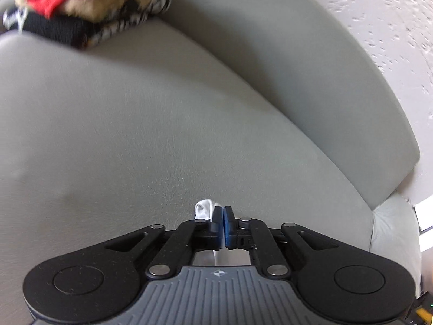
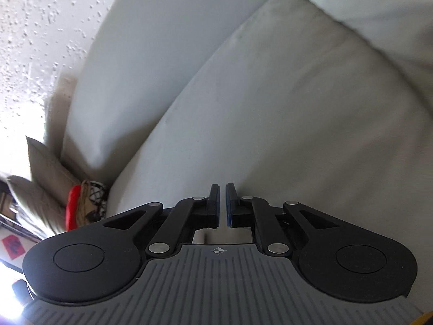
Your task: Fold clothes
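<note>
My left gripper (image 1: pixel 223 211) is shut on a white cloth (image 1: pixel 203 210); a small bunch of it shows left of the fingertips and a strip hangs below between the jaws. It hovers over the grey sofa seat (image 1: pixel 135 124). A pile of folded clothes (image 1: pixel 89 8), red, tan, black and patterned, lies at the far left of the seat. My right gripper (image 2: pixel 222 189) has its jaws nearly closed with a narrow gap and nothing visible between them, above the sofa seat (image 2: pixel 297 108). The same pile (image 2: pixel 84 203) shows small at the left in the right wrist view.
The sofa back cushion (image 1: pixel 284 62) runs behind the seat, with a textured white wall (image 1: pixel 392 13) beyond. A beige cushion (image 2: pixel 40 178) stands at the sofa's far end beside the pile. A second cushion (image 2: pixel 379 8) lies at the upper right.
</note>
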`<state>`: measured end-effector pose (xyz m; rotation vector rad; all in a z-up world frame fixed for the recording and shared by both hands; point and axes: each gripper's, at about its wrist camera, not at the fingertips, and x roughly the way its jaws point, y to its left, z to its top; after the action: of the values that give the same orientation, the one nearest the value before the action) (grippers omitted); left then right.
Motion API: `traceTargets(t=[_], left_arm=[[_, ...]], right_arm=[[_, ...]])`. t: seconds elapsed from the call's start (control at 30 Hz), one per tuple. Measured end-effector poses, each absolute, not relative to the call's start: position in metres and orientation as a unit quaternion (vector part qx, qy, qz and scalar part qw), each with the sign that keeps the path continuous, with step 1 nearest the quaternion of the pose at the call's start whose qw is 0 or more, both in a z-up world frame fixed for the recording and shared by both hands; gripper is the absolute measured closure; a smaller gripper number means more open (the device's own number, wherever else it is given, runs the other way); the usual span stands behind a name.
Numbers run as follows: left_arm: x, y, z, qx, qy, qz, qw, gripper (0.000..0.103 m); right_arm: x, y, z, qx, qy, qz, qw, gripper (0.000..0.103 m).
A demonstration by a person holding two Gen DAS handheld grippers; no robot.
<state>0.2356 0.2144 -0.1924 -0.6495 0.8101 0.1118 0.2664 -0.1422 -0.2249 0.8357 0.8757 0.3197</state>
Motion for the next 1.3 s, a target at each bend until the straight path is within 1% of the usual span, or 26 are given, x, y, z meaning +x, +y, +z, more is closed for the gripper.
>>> traceTargets(t=[0.03, 0.1, 0.13, 0.2, 0.23, 0.3, 0.37, 0.5, 0.53, 0.57, 0.67, 0.7, 0.73, 0.77, 0.9, 0.97, 1.0, 1.03, 1.1, 1.17, 1.2, 1.23, 1.27, 1.3], left_arm=[[0.227, 0.209, -0.182, -0.301, 0.387, 0.048, 0.871, 0.093], [0.206, 0.2, -0.161, -0.283, 0.389, 0.029, 0.876, 0.092], [0.195, 0.195, -0.151, -0.278, 0.393, 0.016, 0.876, 0.09], [0.17, 0.185, -0.133, -0.266, 0.412, -0.009, 0.871, 0.085], [0.159, 0.178, -0.128, -0.26, 0.425, -0.019, 0.867, 0.081], [0.137, 0.165, -0.121, -0.247, 0.459, -0.035, 0.853, 0.079], [0.118, 0.155, -0.125, -0.247, 0.491, -0.051, 0.834, 0.079], [0.105, 0.142, -0.156, -0.276, 0.523, -0.051, 0.805, 0.079], [0.106, 0.143, -0.163, -0.278, 0.526, -0.042, 0.803, 0.084], [0.105, 0.145, -0.165, -0.283, 0.524, -0.035, 0.803, 0.091], [0.103, 0.152, -0.164, -0.289, 0.517, -0.016, 0.805, 0.09], [0.103, 0.155, -0.163, -0.29, 0.515, -0.01, 0.807, 0.09], [0.101, 0.159, -0.161, -0.293, 0.513, -0.002, 0.807, 0.09], [0.099, 0.162, -0.158, -0.296, 0.512, 0.006, 0.807, 0.09], [0.098, 0.169, -0.138, -0.276, 0.506, 0.011, 0.817, 0.09], [0.084, 0.165, -0.122, -0.287, 0.503, -0.009, 0.815, 0.089], [0.076, 0.163, -0.115, -0.292, 0.502, -0.019, 0.814, 0.088], [0.068, 0.16, -0.108, -0.288, 0.501, -0.028, 0.815, 0.085], [0.05, 0.154, -0.094, -0.279, 0.501, -0.046, 0.818, 0.082], [0.033, 0.151, -0.085, -0.277, 0.499, -0.064, 0.819, 0.074], [0.026, 0.15, -0.082, -0.271, 0.495, -0.066, 0.823, 0.073], [0.02, 0.151, -0.078, -0.255, 0.491, -0.058, 0.831, 0.07], [0.017, 0.152, -0.079, -0.233, 0.487, -0.038, 0.841, 0.066], [0.013, 0.154, -0.08, -0.211, 0.483, -0.019, 0.85, 0.065]], right_arm=[[0.257, -0.144, -0.219, 0.389, 0.411, 0.16, 0.809, 0.093], [0.236, -0.142, -0.206, 0.373, 0.415, 0.185, 0.809, 0.093], [0.225, -0.14, -0.199, 0.361, 0.416, 0.2, 0.81, 0.093], [0.204, -0.13, -0.189, 0.337, 0.421, 0.238, 0.808, 0.093], [0.196, -0.122, -0.188, 0.33, 0.426, 0.259, 0.802, 0.092], [0.182, -0.106, -0.19, 0.322, 0.441, 0.299, 0.783, 0.092], [0.173, -0.09, -0.197, 0.317, 0.46, 0.329, 0.762, 0.092], [0.171, -0.073, -0.229, 0.32, 0.502, 0.345, 0.725, 0.093], [0.174, -0.079, -0.237, 0.336, 0.503, 0.328, 0.726, 0.102], [0.176, -0.087, -0.244, 0.357, 0.497, 0.305, 0.73, 0.102], [0.181, -0.113, -0.257, 0.419, 0.465, 0.232, 0.744, 0.103], [0.18, -0.121, -0.255, 0.424, 0.459, 0.195, 0.756, 0.103], [0.178, -0.13, -0.25, 0.418, 0.457, 0.168, 0.767, 0.099], [0.174, -0.139, -0.244, 0.414, 0.452, 0.153, 0.775, 0.093], [0.149, -0.159, -0.216, 0.401, 0.451, 0.152, 0.783, 0.089], [0.129, -0.164, -0.196, 0.376, 0.446, 0.164, 0.796, 0.082], [0.118, -0.171, -0.186, 0.365, 0.442, 0.17, 0.802, 0.077], [0.105, -0.182, -0.177, 0.353, 0.437, 0.175, 0.808, 0.071], [0.081, -0.187, -0.161, 0.329, 0.424, 0.189, 0.822, 0.068], [0.072, -0.201, -0.154, 0.31, 0.42, 0.196, 0.83, 0.062], [0.07, -0.201, -0.153, 0.303, 0.422, 0.196, 0.832, 0.056], [0.068, -0.202, -0.151, 0.295, 0.425, 0.196, 0.833, 0.055], [0.066, -0.2, -0.152, 0.291, 0.431, 0.195, 0.831, 0.055], [0.065, -0.199, -0.156, 0.291, 0.441, 0.193, 0.827, 0.054]])
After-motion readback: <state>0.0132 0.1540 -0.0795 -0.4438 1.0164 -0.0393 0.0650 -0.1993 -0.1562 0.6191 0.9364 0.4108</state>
